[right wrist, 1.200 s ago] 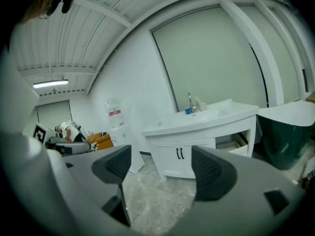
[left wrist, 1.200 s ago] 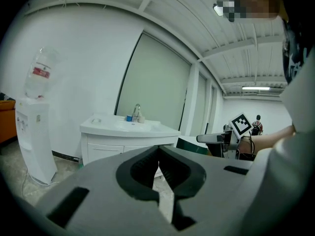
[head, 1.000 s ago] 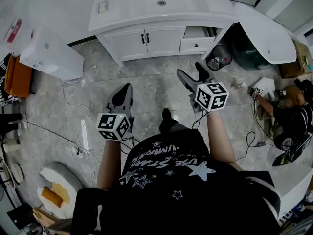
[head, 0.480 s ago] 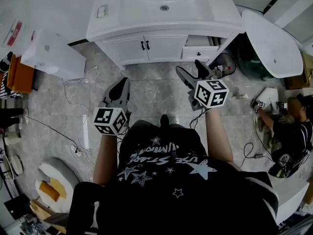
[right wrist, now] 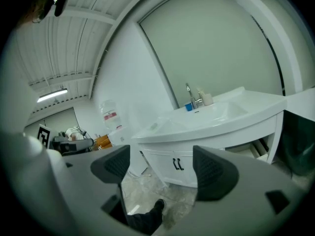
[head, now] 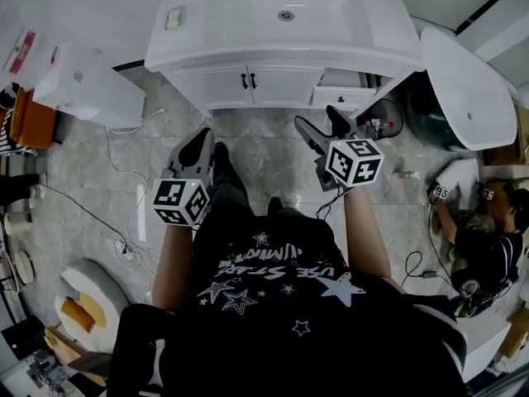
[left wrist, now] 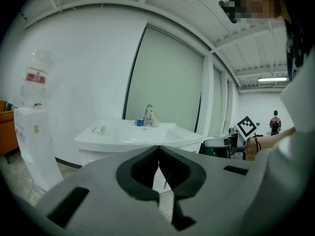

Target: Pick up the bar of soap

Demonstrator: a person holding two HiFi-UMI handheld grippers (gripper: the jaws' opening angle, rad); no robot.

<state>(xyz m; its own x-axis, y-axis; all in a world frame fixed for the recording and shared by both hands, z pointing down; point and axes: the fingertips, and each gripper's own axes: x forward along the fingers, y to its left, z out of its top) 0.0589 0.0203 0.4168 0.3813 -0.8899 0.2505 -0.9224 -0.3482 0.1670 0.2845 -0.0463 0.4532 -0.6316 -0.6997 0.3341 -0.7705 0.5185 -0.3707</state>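
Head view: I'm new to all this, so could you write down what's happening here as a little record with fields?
setting: white vanity sink standing on a grey tiled floor
bar of soap: small pale block on the counter left of the basin, untouched
left gripper: jaws together, nothing between them
right gripper: jaws apart, empty
position: both grippers held above the floor in front of the cabinet doors, short of the counter
nearby: water dispenser left of the sink

White vanity (head: 248, 52), grey marbled floor (head: 269, 147)
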